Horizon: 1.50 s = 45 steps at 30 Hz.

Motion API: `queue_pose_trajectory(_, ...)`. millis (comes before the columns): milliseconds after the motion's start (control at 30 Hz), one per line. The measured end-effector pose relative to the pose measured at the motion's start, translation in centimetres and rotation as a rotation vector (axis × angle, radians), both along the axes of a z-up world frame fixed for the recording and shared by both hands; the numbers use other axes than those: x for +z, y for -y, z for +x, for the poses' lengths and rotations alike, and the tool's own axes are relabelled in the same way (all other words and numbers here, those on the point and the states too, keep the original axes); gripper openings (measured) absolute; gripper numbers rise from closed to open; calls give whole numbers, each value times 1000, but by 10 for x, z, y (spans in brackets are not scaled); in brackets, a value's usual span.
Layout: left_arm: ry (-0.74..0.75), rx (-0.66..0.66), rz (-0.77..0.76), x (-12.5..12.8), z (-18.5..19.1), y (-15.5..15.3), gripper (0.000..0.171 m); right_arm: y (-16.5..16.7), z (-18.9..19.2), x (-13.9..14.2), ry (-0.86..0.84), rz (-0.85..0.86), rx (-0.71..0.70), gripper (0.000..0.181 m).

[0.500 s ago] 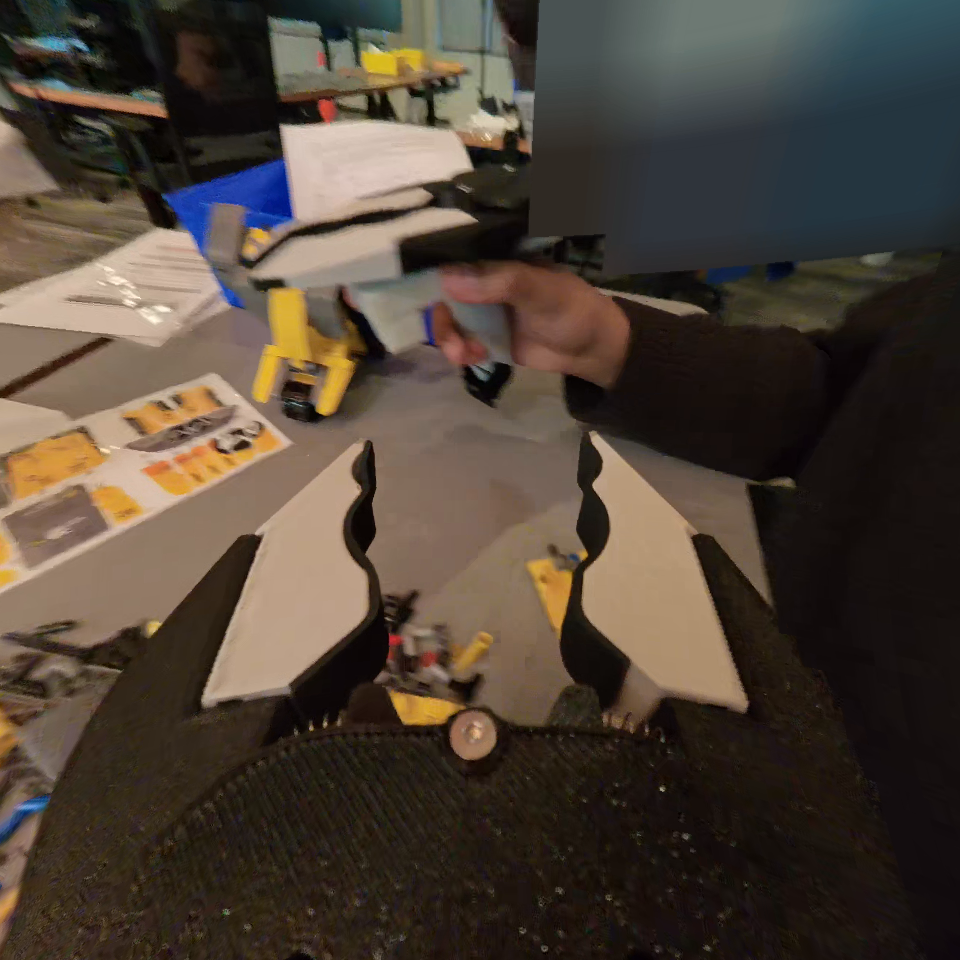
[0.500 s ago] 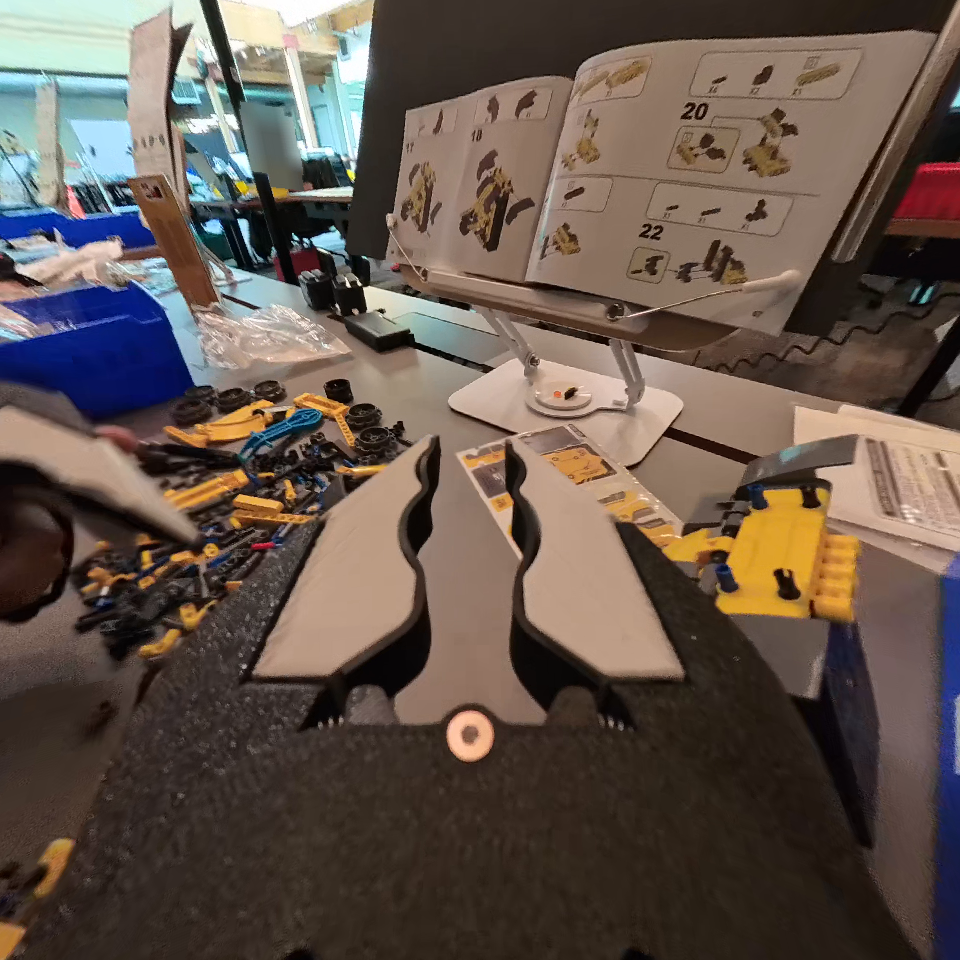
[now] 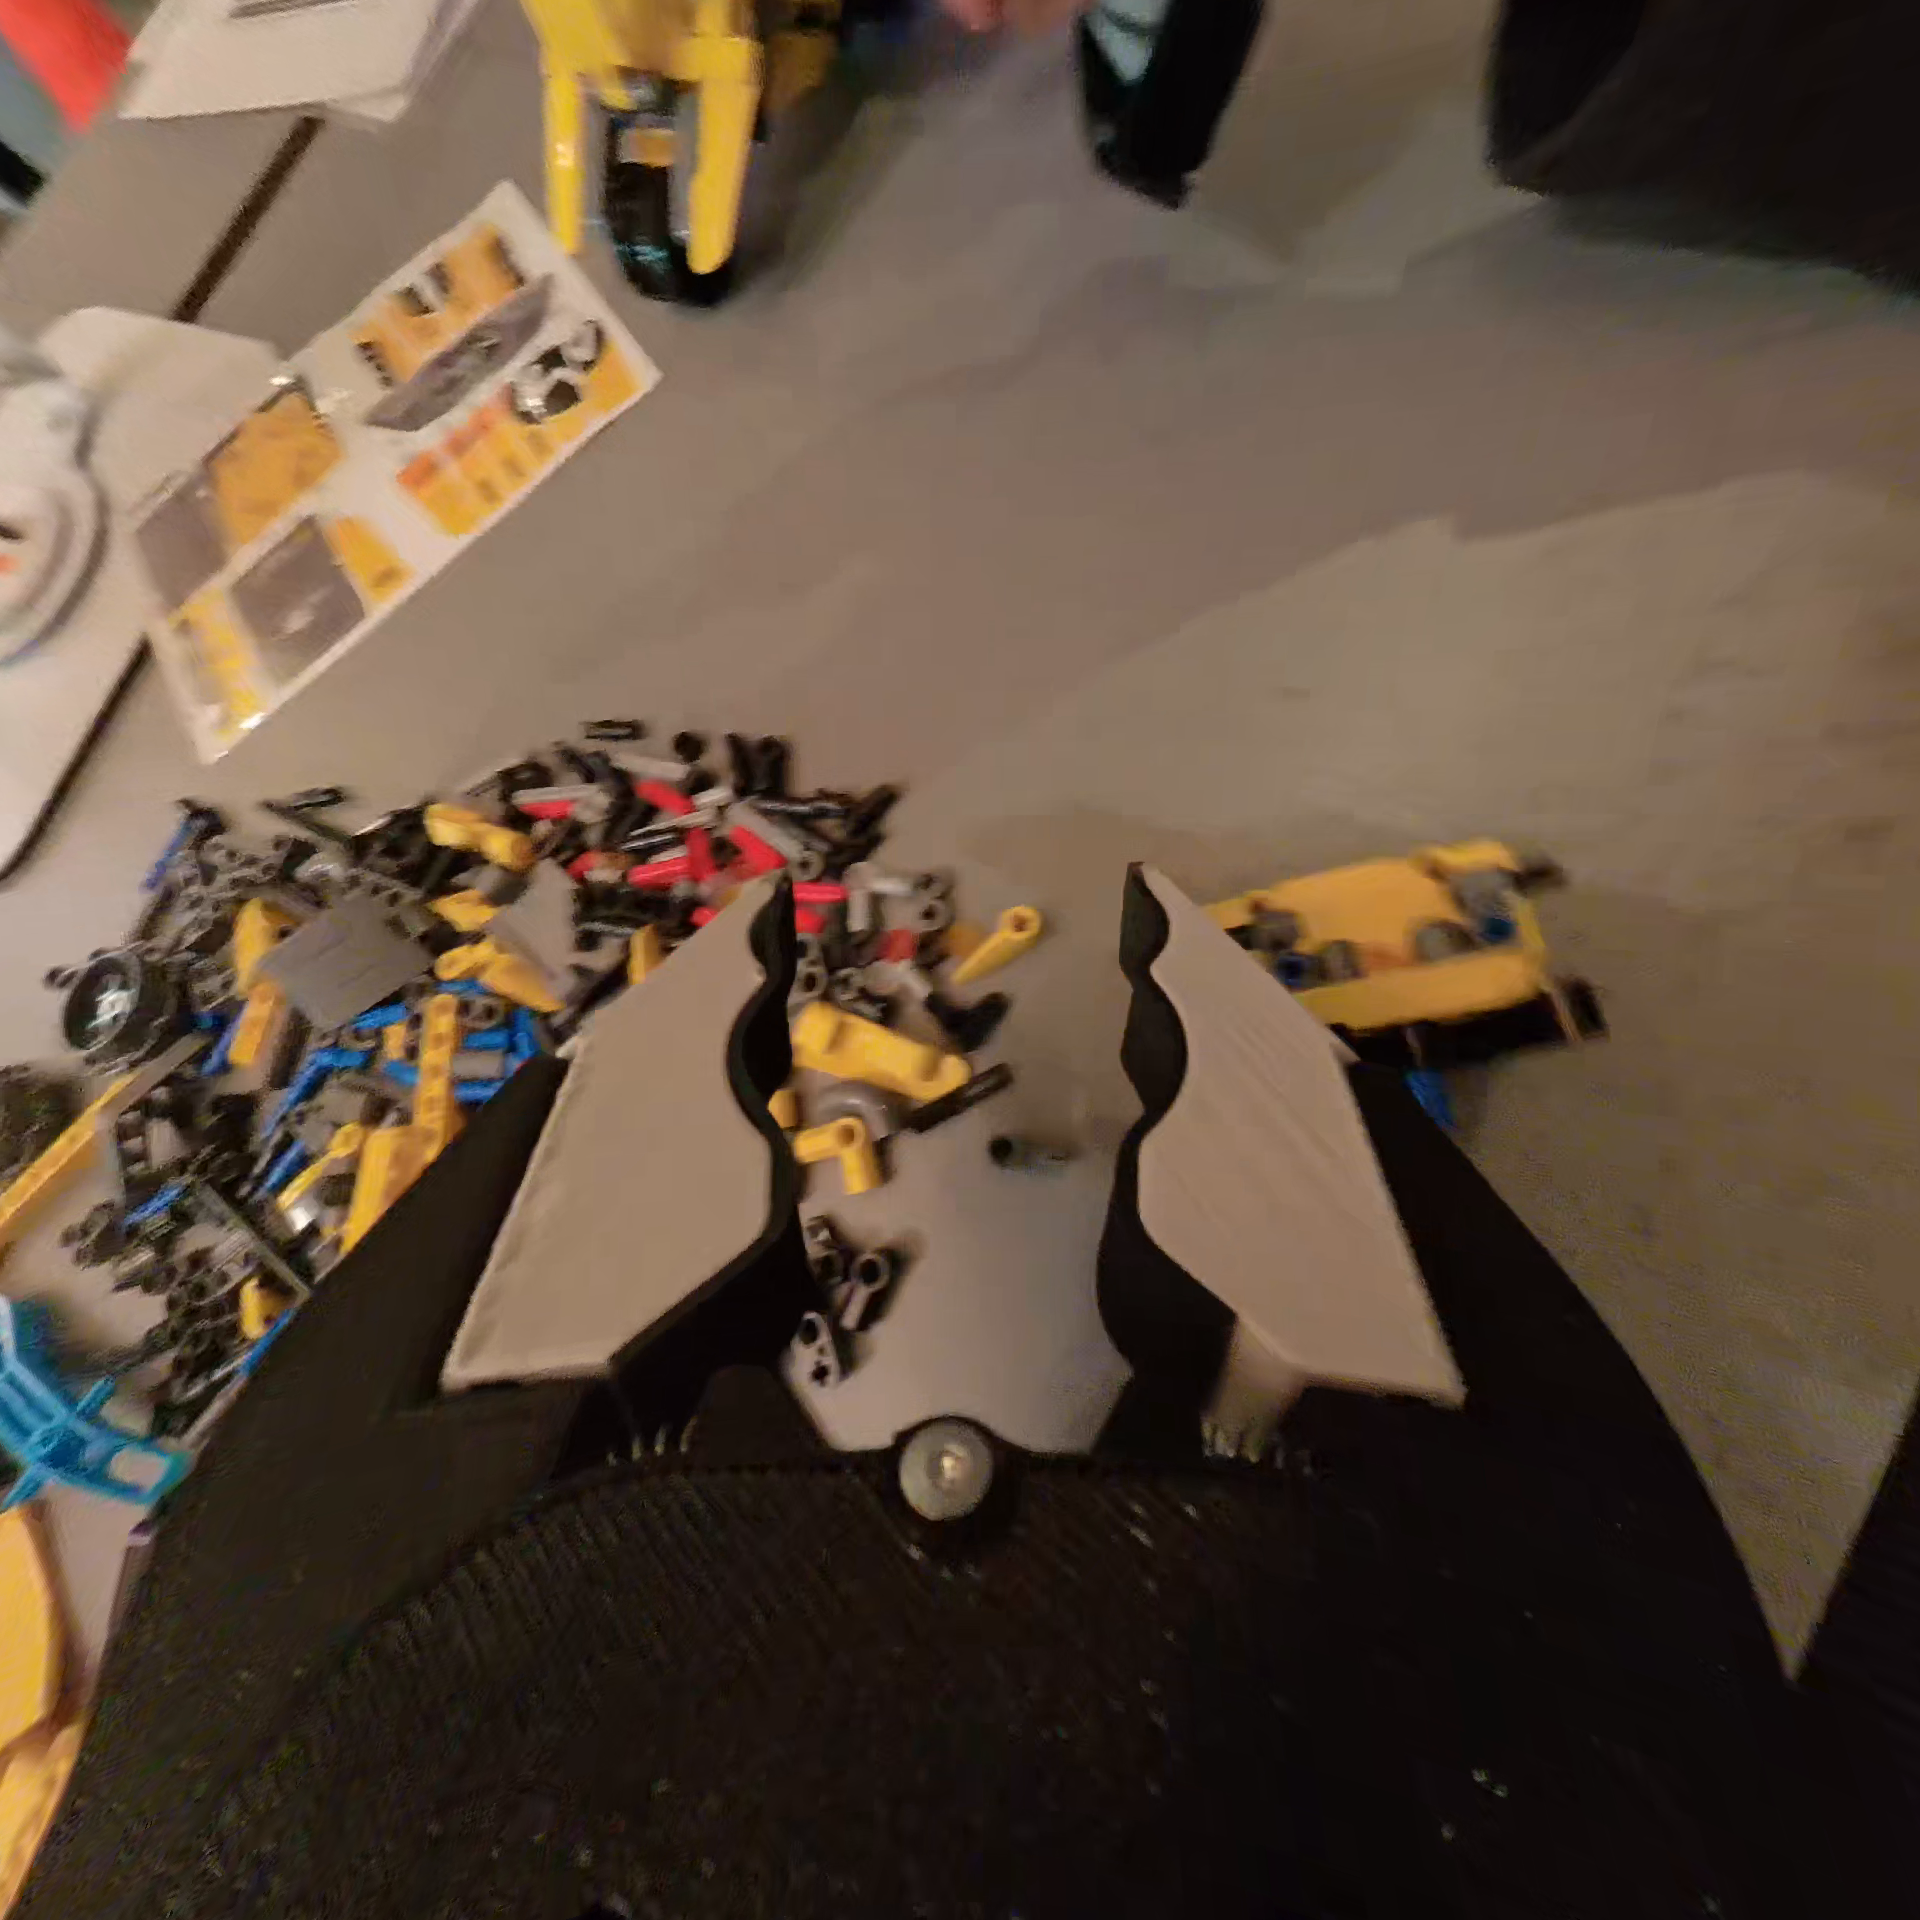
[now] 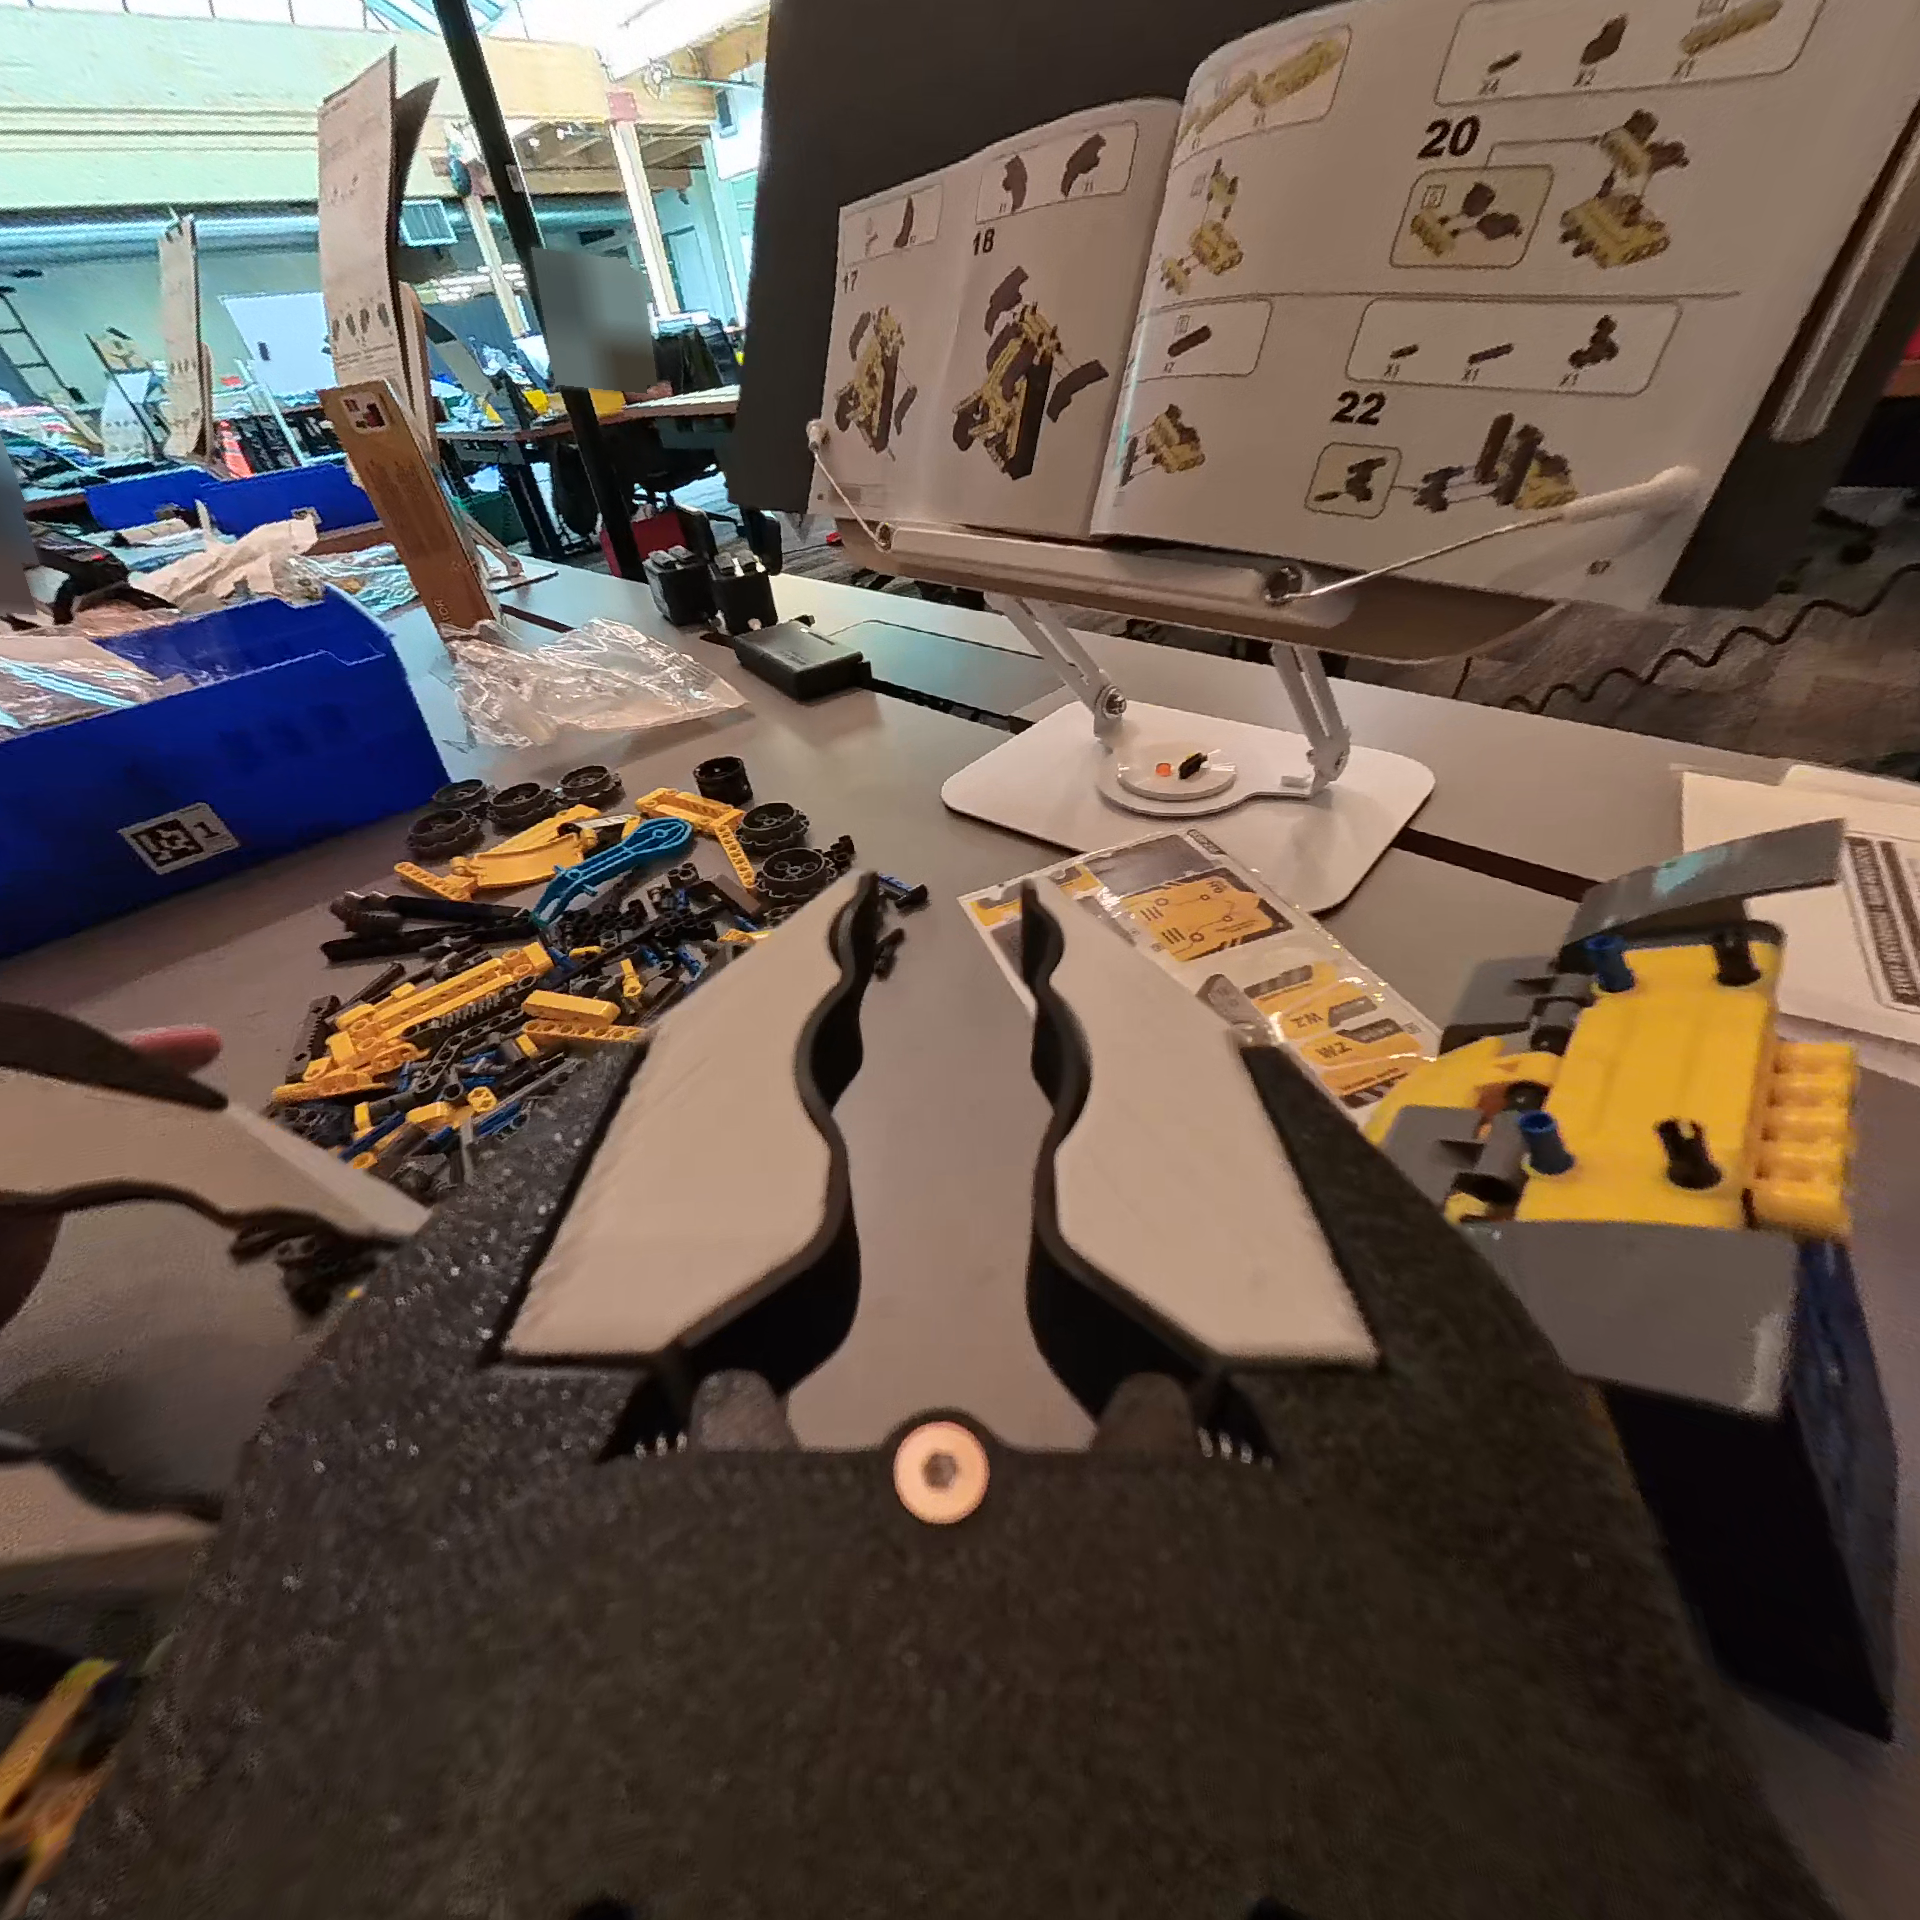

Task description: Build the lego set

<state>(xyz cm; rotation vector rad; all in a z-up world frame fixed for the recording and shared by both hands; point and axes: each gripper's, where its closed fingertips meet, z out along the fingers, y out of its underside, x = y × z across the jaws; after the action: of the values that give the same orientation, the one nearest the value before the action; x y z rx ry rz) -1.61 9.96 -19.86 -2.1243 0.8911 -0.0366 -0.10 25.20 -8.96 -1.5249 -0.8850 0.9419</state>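
My left gripper (image 3: 958, 904) is open and empty, pointing down over a pile of loose brick parts (image 3: 582, 997) in yellow, black, blue and red. A small yellow sub-assembly (image 3: 1392, 945) lies just right of its right finger. My right gripper (image 4: 945, 904) is open with a narrow gap and holds nothing; it hovers above the grey table (image 4: 935, 727). A partly built yellow and grey model (image 4: 1621, 1091) stands close to its right. The pile (image 4: 499, 997) lies to its left, where the left gripper's finger (image 4: 208, 1164) shows.
An open instruction booklet (image 4: 1351, 312) rests on a white stand (image 4: 1195, 790) at the back. A sticker sheet (image 4: 1226, 935) lies ahead of the right gripper. A blue bin (image 4: 208, 727) and clear plastic bag (image 4: 582, 675) sit at left. The yellow model (image 3: 655, 135) stands beyond the pile. Some 20 cm of space lies between my two pairs of fingers.
My left gripper has tilted down from facing the right gripper and now looks onto the pile of parts. The right gripper has barely moved.
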Motion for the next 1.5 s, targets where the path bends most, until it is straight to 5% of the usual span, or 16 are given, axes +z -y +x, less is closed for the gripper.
queue_pose_trajectory(233,128,-2,-68,10,-3,3,55,-2,5,6,-21,8,-13,27)
queue_pose_trajectory(500,286,-158,-272,3,10,71,64,4,6,17,-63,4,7,27)
queue_pose_trajectory(733,343,-213,-368,-8,28,93,68,4,3,11,-33,19,3,27)
queue_pose_trajectory(900,252,-175,-315,-16,22,80,66,8,0,12,-46,1,24,27)
queue_pose_trajectory(1133,177,38,-140,-8,7,14,65,9,-3,8,-4,40,16,28)
queue_pose_trajectory(1367,411,8,-188,6,28,47,75,12,-2,15,-68,-19,48,30)
queue_pose_trajectory(1500,448,-11,-256,0,50,56,59,21,-8,15,-64,-18,88,33)
